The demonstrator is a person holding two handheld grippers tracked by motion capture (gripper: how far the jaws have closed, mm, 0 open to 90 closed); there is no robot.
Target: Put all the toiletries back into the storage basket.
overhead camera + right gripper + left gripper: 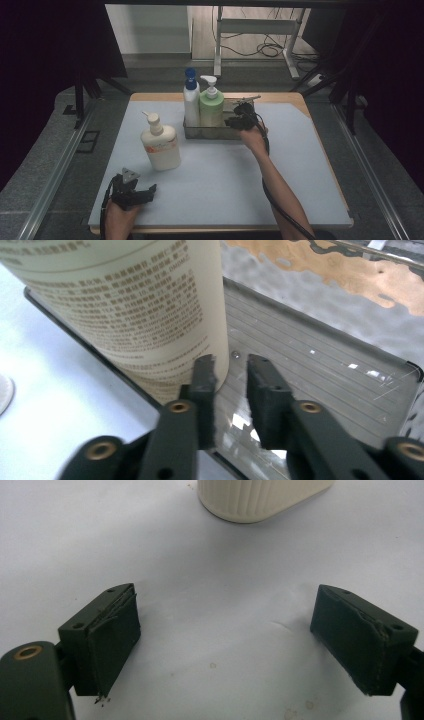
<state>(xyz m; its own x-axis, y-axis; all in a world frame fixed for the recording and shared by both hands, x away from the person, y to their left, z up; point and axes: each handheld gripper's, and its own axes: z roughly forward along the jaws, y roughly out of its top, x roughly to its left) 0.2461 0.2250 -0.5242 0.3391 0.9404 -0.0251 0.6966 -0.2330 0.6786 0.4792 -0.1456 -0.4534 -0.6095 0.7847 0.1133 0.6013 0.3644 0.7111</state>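
A metal tray (210,133) stands at the back middle of the mat. It holds a white bottle with a blue cap (191,102) and a green pump bottle (211,107). My right gripper (239,120) hangs over the tray's right part. In the right gripper view its jaws (231,362) are open only a little, with nothing between them. They sit beside a bottle's printed label (125,305), above the tray floor (310,375). A cream pump bottle (160,147) stands on the mat to the left. My left gripper (141,186) rests near the front left, wide open (225,625), facing the cream bottle's base (255,500).
The pale blue mat (225,185) covers most of the wooden table (298,99). Dark curtains and metal frame rails (60,165) flank both sides. A white stand (255,30) and floor cables (270,49) lie beyond the far edge.
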